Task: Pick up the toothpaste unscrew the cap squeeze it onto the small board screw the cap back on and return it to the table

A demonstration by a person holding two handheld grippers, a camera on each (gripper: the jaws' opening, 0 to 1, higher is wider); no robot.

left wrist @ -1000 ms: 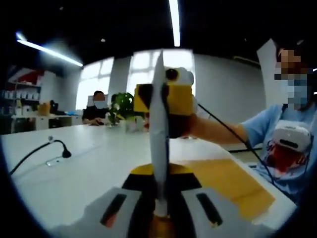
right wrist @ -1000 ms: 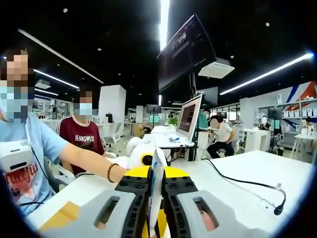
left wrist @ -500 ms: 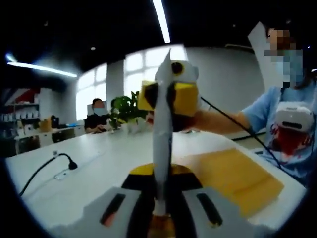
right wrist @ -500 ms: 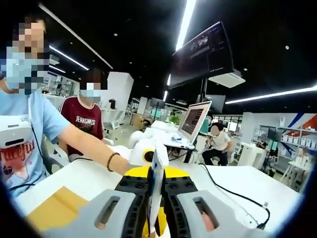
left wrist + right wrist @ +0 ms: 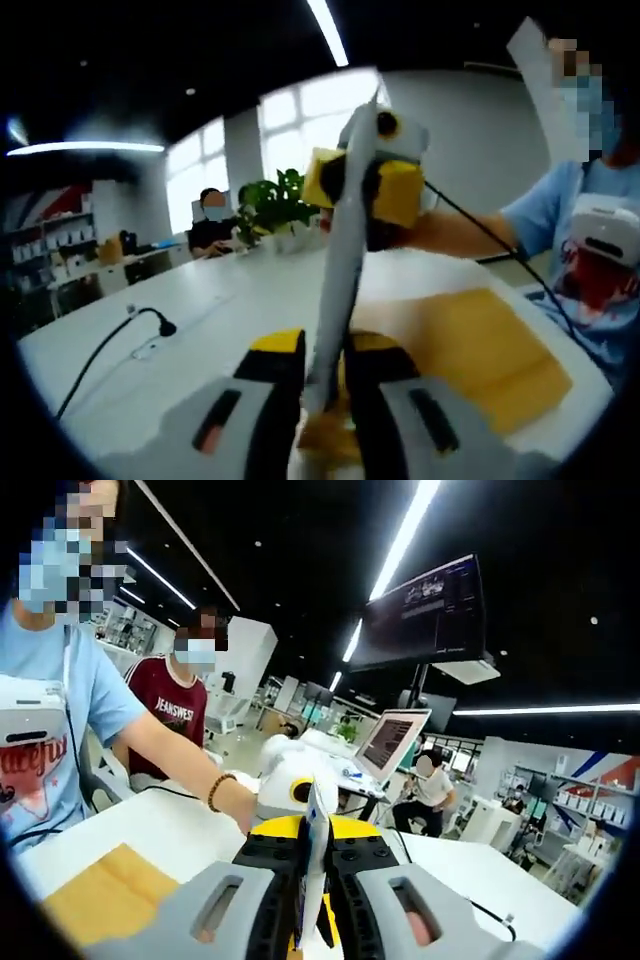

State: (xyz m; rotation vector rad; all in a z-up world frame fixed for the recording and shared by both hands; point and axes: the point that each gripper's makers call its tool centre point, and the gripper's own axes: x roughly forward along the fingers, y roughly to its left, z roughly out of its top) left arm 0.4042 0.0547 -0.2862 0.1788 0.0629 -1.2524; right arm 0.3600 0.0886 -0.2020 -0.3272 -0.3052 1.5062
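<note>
white table [image 5: 200,330] | toothpaste [image 5: 345,250] clamped by left gripper [image 5: 322,400] and right gripper [image 5: 313,880]

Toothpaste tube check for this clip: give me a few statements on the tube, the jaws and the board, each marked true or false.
1. The toothpaste tube is held between both grippers at once. True: the left gripper clamps one end and the right gripper the other.
2. The tube lies flat on the table. False: it is lifted clear of it.
3. A yellow-brown board lies on the white table. True.
4. The right gripper's jaws stand wide open in the right gripper view. False: they are shut on the thin edge of the tube.
5. A glob of toothpaste sits on the board. False: its visible surface is bare.
</note>
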